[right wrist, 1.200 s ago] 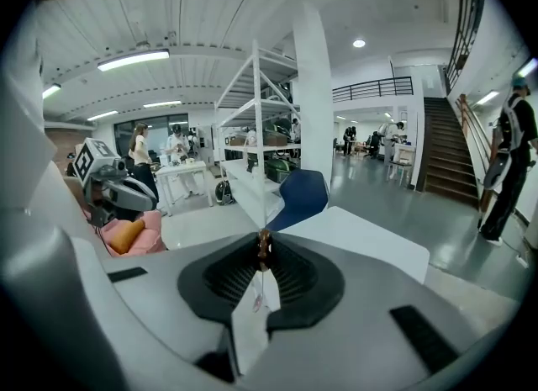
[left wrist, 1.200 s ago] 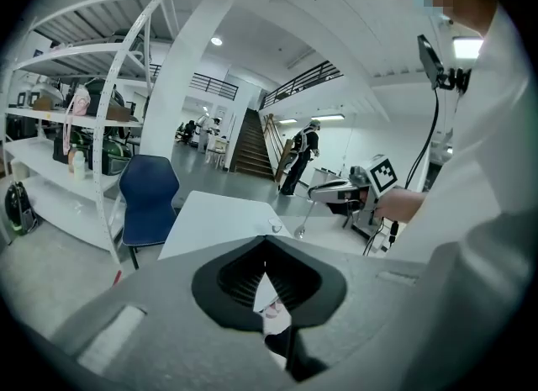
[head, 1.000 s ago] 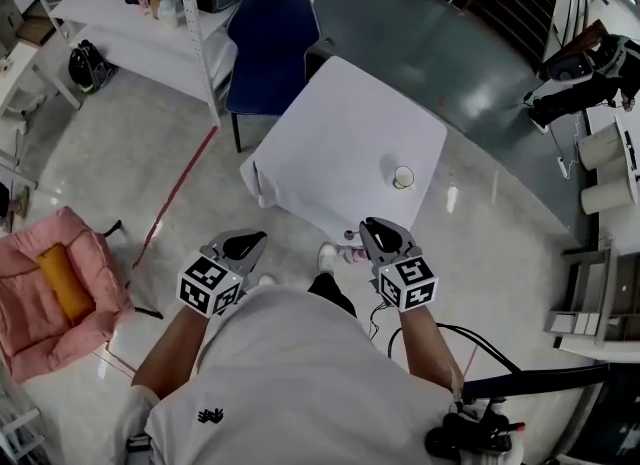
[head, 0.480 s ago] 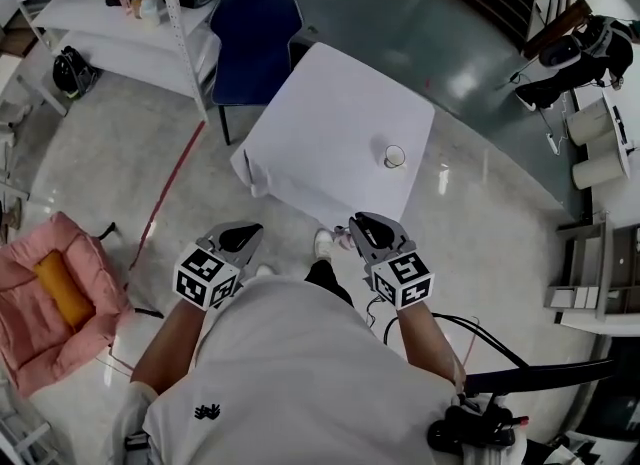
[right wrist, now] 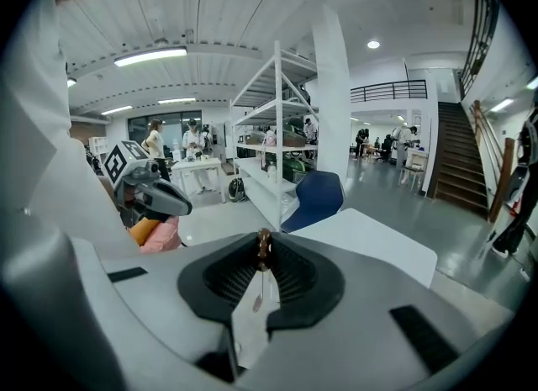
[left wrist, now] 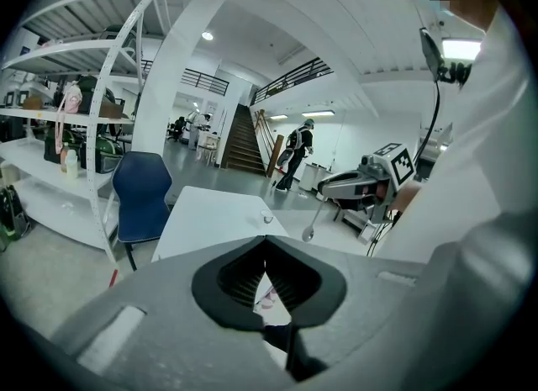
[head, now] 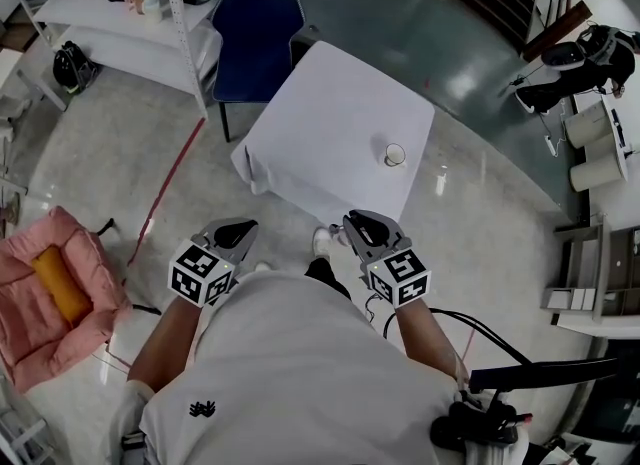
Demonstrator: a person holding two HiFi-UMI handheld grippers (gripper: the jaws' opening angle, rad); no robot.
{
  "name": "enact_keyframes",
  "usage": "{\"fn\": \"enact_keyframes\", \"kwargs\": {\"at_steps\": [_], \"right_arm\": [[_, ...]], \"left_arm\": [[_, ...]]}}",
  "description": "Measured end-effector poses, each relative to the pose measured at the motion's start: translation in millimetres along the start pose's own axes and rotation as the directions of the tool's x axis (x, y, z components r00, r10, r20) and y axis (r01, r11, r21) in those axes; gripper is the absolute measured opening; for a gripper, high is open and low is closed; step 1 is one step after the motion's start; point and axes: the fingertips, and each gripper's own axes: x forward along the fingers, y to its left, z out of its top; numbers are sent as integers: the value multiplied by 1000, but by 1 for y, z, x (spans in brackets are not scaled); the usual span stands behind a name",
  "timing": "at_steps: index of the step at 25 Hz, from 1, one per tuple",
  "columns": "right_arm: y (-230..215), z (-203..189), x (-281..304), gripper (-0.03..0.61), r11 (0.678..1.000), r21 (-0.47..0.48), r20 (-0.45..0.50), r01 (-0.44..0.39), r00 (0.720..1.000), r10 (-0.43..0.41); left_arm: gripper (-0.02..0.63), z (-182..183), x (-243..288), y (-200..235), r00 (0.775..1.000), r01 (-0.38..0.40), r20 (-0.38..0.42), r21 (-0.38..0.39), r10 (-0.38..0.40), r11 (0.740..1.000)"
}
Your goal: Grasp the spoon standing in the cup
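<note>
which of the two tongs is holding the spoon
The right tongs: the spoon has its handle pinched between their jaws, with the bowl hanging down. The left tongs are shut on nothing.

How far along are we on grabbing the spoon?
Done: the right gripper is shut on the spoon, which hangs from its jaws, clear of the cup on the table. In hand: holding it. Remaining: nothing of the grasp; the left gripper is shut, empty.
</note>
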Motion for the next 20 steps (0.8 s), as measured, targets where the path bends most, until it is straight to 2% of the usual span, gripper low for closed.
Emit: {"fn": "enact_keyframes", "kwargs": {"at_steps": [20], "right_arm": [[-4,-6,13,54,1000,-4,-14,-14,1000,14]], "left_arm": [[12,-2,11,12,1000,-12,-13,-17,12,1000]]}}
